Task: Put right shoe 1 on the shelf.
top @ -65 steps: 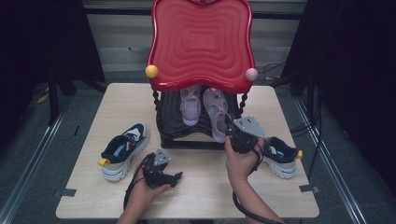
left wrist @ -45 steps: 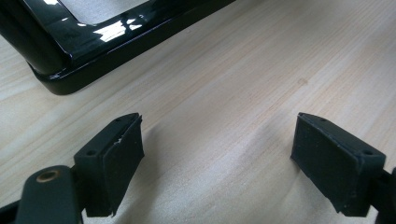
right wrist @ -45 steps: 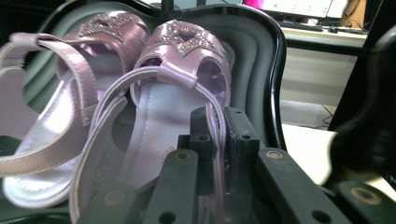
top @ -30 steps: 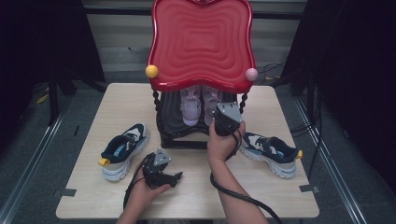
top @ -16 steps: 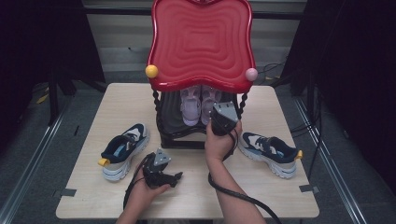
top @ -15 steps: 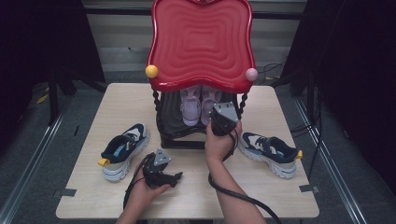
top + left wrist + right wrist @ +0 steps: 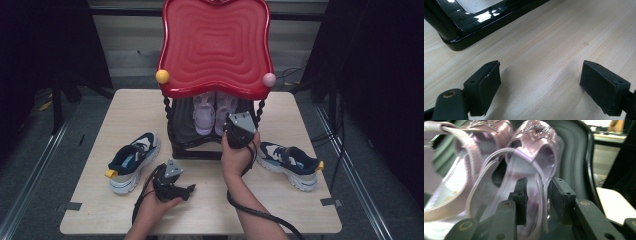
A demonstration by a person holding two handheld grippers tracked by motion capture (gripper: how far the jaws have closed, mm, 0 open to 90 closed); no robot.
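Two pink sandals point(image 7: 214, 111) stand side by side on the black rack's point(image 7: 190, 147) lower shelf, under its red top point(image 7: 215, 47); two navy sneakers lie on the table point(image 7: 100, 120), one point(image 7: 131, 161) left of the rack and one point(image 7: 290, 165) right. The right gripper point(image 7: 537, 195) reaches into the shelf: its jaws, just opening, straddle the heel strap point(image 7: 541, 192) of the right-hand sandal (contact unclear, the view being blurred). The left gripper point(image 7: 541, 85) rests near the table's front edge, jaws wide apart over bare wood. The sandals' toes are hidden by the red top.
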